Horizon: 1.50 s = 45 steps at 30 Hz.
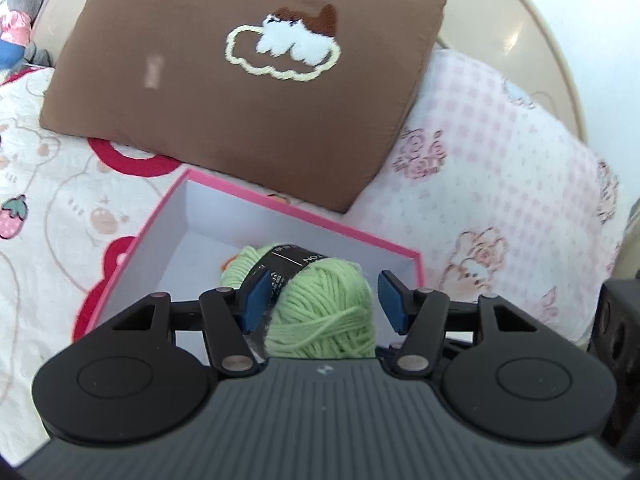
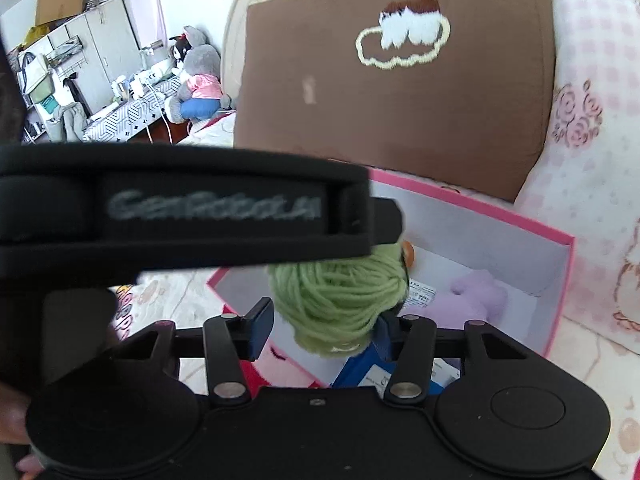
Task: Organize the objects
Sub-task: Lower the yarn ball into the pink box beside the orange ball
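Note:
A green yarn ball (image 1: 324,316) with a black paper band hangs above the open pink box (image 1: 280,205). My left gripper (image 1: 323,280) is shut on it, blue pads on either side. In the right wrist view the left tool's black housing (image 2: 200,208) crosses from the left, with the yarn ball (image 2: 340,292) at its tip over the pink box (image 2: 480,209). My right gripper (image 2: 326,316) stands open below and behind the yarn, gripping nothing. In the box lie a purple plush star (image 2: 480,292), something orange (image 2: 408,252) and a blue carton (image 2: 360,372).
The box sits on a cartoon-print bedspread (image 1: 60,208). A brown cushion (image 1: 200,80) leans on the headboard behind it, beside a pink checked pillow (image 1: 500,160). Plush toys (image 2: 196,80) and cabinets stand at far left. A hand (image 2: 12,420) shows at the lower left.

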Available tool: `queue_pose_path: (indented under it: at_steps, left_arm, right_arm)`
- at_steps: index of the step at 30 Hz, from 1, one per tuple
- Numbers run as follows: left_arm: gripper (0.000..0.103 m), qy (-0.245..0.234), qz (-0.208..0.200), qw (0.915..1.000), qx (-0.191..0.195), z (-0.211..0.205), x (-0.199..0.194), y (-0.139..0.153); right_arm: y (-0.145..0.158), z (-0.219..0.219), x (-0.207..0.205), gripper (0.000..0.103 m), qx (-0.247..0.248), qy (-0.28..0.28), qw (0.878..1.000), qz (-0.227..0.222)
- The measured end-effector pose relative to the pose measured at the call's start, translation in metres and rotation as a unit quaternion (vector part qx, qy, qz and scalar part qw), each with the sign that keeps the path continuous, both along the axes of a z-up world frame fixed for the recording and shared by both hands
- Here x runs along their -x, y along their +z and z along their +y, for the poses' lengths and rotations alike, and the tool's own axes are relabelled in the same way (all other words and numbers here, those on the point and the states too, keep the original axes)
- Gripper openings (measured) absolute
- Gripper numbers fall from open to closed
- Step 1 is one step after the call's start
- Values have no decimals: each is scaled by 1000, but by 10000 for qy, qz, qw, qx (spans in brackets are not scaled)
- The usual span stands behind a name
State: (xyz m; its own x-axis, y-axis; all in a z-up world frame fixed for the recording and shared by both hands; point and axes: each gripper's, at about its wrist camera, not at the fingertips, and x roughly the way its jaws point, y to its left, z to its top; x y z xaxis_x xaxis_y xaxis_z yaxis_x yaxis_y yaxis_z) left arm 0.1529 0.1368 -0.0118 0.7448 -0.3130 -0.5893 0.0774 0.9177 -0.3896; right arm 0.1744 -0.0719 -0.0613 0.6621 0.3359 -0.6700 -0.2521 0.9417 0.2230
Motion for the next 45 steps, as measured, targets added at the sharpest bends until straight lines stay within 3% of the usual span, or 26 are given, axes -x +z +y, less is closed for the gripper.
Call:
queue_pose_path:
  at_steps: [6,11,18,22,26,33,37,41,45]
  left_arm:
    - [54,-2,54,10000,19,13,-10,-20]
    - [53,-24,16,9999,167,29,-20,-36]
    - [52,102,222,9991,339,45,-35,-59]
    - [52,80,348,9992,202,42,-41,-68]
    - [52,91,576,9983,59,40,-43,-73]
    - [52,397,721,9964,203,54,-40,-73]
    - [51,494,786,9956,117,59,-37,-74]
    - [52,647,857,9942,38,64,-34,-76]
    - [50,605,654,9957,245,68,-33,-74]
  right_arm:
    - [-23,6,-17,55,-104,-81,9999,10]
    - [-34,27,-20,55,498,-85,9982,-311]
    - [-51,43,-37,54,790,-81,9964,-285]
    - [-62,51,-39,54,1108,-37,9935,-271]
    - [-68,44,-43,55,874,130,9961,-23]
    - [-64,25,-40,57,100,376,9992,135]
    - [-63,23,-41,53,-296,427,9984,208]
    - [-67,31,-47,48,-274,349,9986,277]
    - [-63,50,-53,46,-146,128,9991,377]
